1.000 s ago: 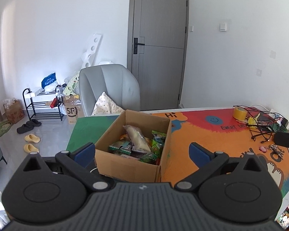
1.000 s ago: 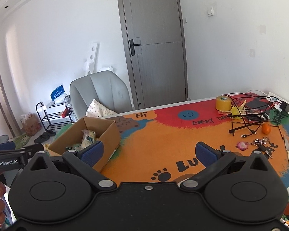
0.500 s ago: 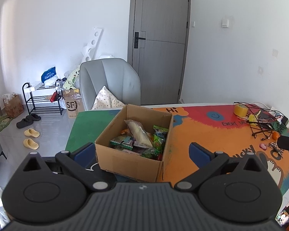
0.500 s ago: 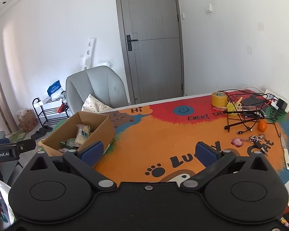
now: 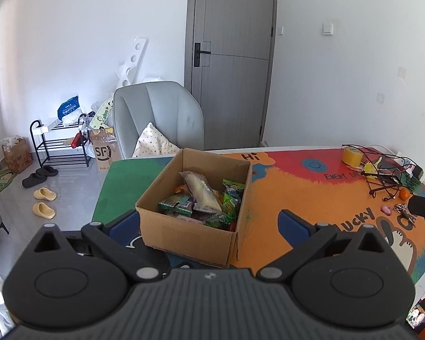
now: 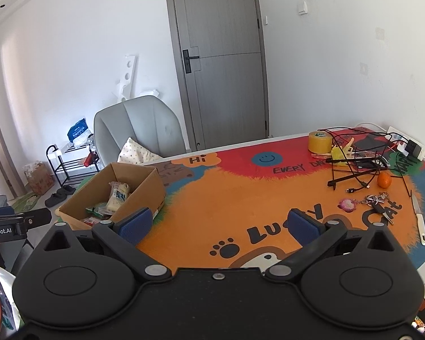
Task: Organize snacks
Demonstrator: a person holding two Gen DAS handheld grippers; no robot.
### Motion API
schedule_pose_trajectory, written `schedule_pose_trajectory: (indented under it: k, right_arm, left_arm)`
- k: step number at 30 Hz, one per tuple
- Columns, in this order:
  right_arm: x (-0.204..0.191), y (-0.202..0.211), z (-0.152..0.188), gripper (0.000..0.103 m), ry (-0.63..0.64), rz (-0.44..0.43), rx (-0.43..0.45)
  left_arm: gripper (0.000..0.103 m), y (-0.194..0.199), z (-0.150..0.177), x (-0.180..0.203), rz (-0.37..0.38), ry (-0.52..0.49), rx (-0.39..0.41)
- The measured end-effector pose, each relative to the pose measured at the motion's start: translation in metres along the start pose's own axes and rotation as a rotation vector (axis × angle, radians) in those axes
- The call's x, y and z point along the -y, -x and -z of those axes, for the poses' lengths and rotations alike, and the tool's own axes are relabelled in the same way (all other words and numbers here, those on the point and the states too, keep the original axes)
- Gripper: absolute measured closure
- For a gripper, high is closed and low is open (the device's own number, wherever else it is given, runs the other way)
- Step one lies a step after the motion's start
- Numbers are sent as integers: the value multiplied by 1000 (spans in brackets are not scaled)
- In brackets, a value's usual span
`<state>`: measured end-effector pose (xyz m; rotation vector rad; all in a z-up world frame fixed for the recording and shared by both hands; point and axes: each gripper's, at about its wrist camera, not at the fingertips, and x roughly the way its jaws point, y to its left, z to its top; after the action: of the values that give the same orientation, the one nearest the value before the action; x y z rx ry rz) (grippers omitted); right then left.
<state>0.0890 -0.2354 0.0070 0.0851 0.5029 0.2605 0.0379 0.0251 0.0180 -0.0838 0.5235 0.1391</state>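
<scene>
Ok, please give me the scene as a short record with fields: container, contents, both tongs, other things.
container: cardboard box, open, on the colourful mat
contents: snack packets, piled inside
left tongs: open, empty, box ahead between the fingers
right tongs: open, empty, over the mat
other things: tape roll, orange, keys

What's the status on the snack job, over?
Left gripper open, empty. Right gripper open, empty. Snacks in cardboard box. Nothing blocking.
</scene>
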Motion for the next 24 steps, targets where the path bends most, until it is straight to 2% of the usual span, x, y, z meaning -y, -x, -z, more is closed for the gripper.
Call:
schedule_pose_trajectory:
  k: [24]
  right_arm:
    - [-1, -1, 0, 0, 11, -5, -4]
  left_arm:
    - [0, 2, 1, 0, 7, -1, 1]
